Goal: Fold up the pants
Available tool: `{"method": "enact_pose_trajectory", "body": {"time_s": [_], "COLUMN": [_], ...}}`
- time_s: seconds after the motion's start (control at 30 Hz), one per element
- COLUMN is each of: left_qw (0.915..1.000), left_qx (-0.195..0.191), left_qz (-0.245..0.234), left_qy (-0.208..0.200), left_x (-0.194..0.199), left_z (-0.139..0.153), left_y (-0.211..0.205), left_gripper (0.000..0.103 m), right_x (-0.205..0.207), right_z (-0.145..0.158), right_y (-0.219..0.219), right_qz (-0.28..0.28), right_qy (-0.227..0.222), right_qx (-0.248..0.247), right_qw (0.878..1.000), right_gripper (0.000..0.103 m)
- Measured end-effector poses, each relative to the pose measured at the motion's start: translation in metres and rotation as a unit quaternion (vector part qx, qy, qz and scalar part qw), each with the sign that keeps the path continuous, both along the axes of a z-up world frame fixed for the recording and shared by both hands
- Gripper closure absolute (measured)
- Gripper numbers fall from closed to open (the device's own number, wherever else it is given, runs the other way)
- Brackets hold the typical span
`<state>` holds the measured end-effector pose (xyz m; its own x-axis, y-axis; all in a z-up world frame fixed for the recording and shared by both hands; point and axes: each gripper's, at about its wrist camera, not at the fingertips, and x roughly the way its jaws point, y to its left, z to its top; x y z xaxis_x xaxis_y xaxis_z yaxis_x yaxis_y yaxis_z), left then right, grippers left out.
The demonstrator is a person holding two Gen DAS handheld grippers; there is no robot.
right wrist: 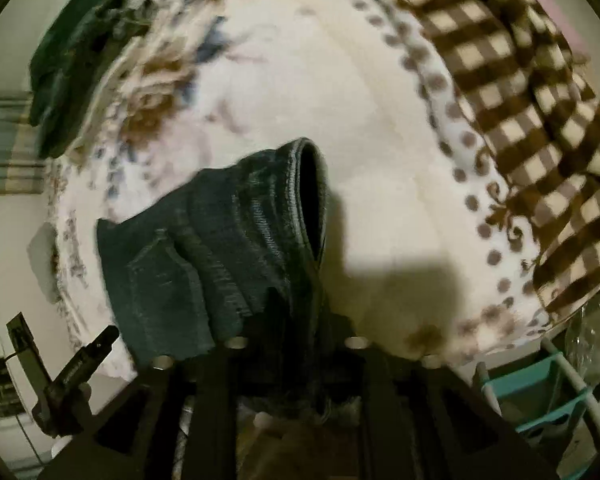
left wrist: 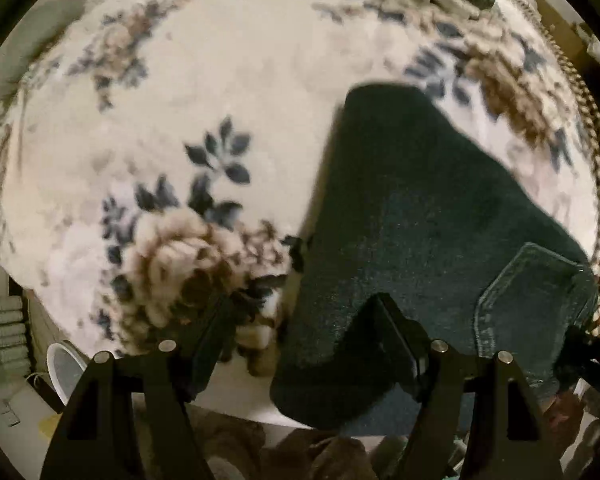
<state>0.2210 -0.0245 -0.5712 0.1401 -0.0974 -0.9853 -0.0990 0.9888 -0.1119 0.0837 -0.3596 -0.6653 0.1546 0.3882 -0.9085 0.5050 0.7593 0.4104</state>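
Dark blue jeans [left wrist: 412, 216] lie on a floral cream blanket [left wrist: 228, 80], back pocket [left wrist: 528, 304] showing at the right. My left gripper [left wrist: 304, 312] is open above the jeans' near left edge, its right finger over the denim, its left finger over the blanket. In the right wrist view the jeans [right wrist: 220, 248] are bunched, a hemmed leg opening [right wrist: 310, 196] lifted. My right gripper [right wrist: 296, 320] is shut on the denim and holds it up above the blanket [right wrist: 320, 92]. The left gripper's body shows at lower left [right wrist: 72, 368].
A brown checked blanket [right wrist: 532, 100] lies along the bed's right side. A dark green garment [right wrist: 76, 48] sits at the far edge. A white bowl [left wrist: 62, 368] and folded towels [left wrist: 0, 328] are below left. A teal rack [right wrist: 540, 392] stands lower right.
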Motion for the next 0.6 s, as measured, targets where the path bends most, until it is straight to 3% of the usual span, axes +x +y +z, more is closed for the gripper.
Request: {"method": "enact_pose_trajectory", "body": {"time_s": [0.03,0.07,0.23,0.4,0.47,0.6], "left_qw": [1.0,0.9995,0.9953,0.9756,0.9694,0.9692], "left_qx": [-0.006,0.027,-0.085,-0.204,-0.227,-0.226], "left_qz": [0.003,-0.007,0.044,0.081,0.093,0.096], "left_qy": [0.007,0.016,0.016,0.003,0.011,0.017], "left_x": [0.001,0.003,-0.003,-0.017,-0.016,-0.007], "left_z": [-0.004,-0.007,0.005,0.001,-0.012,-0.029], "left_y": [0.001,0.005,0.027,0.044,0.044,0.043], "left_gripper": [0.029,0.025,0.021,0.008,0.008,0.007], "right_x": [-0.002,-0.007,-0.044,-0.075,-0.074,-0.058], "right_z": [-0.007,-0.011,0.005,-0.017,-0.038,-0.068], "right_y": [-0.004,-0.011,-0.018,0.006,0.017,0.032], "right_qz": [-0.009,-0.026,-0.076,-0.107,-0.118,-0.129], "right_qy": [0.008,0.01,-0.039,-0.035,-0.031,-0.038], "right_qx": [0.004,0.022,0.097,0.188,0.213,0.225], "right_qw": [1.0,0.999,0.992,0.976,0.969,0.965], "right_gripper": [0.034,0.026,0.023,0.022,0.022,0.022]}}
